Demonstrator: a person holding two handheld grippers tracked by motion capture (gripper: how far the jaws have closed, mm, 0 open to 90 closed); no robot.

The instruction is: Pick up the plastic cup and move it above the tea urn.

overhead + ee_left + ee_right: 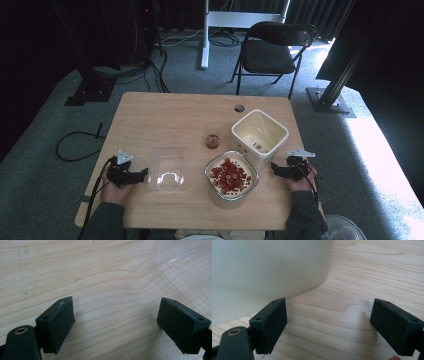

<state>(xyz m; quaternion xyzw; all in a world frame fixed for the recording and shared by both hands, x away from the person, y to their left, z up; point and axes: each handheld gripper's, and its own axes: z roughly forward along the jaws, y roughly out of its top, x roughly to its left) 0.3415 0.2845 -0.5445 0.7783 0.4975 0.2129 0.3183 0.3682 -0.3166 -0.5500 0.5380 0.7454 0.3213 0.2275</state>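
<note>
A round glass bowl [231, 176] of small red pieces sits near the table's front edge. Behind it to the right stands a tall cream bin [259, 134], empty and uncovered; its side [267, 275] looms just ahead of my right gripper [328, 325]. A clear plastic lid [167, 168] lies flat left of the bowl, and its corner [187, 267] reaches into the left gripper view. A small glass [212, 138] with something red in it stands behind the bowl. My left gripper [142, 174] rests open beside the lid, nothing between its jaws. My right gripper [274, 168] rests open by the bin.
The wooden table [160, 120] has a cable hole [239, 107] at its back edge. A black folding chair [272, 50] and a white stand [205, 35] are on the carpet behind. Cables [75, 145] trail on the floor at left.
</note>
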